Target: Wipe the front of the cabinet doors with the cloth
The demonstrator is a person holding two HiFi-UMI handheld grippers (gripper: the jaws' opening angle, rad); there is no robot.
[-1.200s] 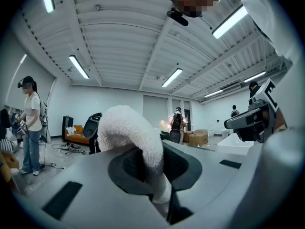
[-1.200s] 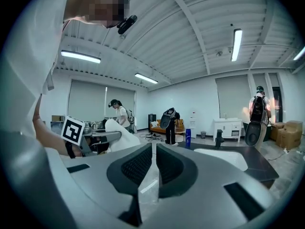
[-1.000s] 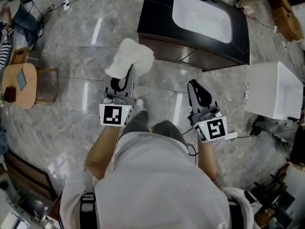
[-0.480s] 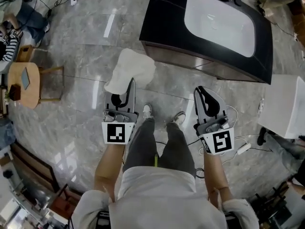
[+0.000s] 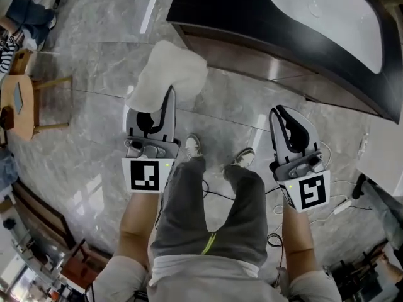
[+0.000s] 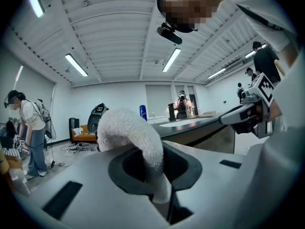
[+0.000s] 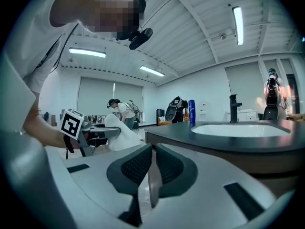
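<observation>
The cloth (image 5: 166, 70) hung in front of the cabinet (image 5: 252, 56), near its door fronts but not touching them, held by the left gripper (image 5: 165, 99). Those jaws were clamped on a narrow fold of it, with the fluffy bulk flopped beyond the tips. The right gripper (image 5: 283, 115) waited just short of the cabinet too, jaws closed on nothing.

With so little fabric pinched, pressing and dragging along a door could probably tug the cloth loose. If the loose bulk folded aside, the hard jaw tips might scrape the door instead.

The head view showed the gap between cloth and cabinet, and the basin (image 5: 327, 11) set in its dark top. Only the left gripper view showed the pinch itself, the cloth (image 6: 131, 135) running down between the jaws. The right gripper view added the tap (image 7: 233, 108) behind the basin.
</observation>
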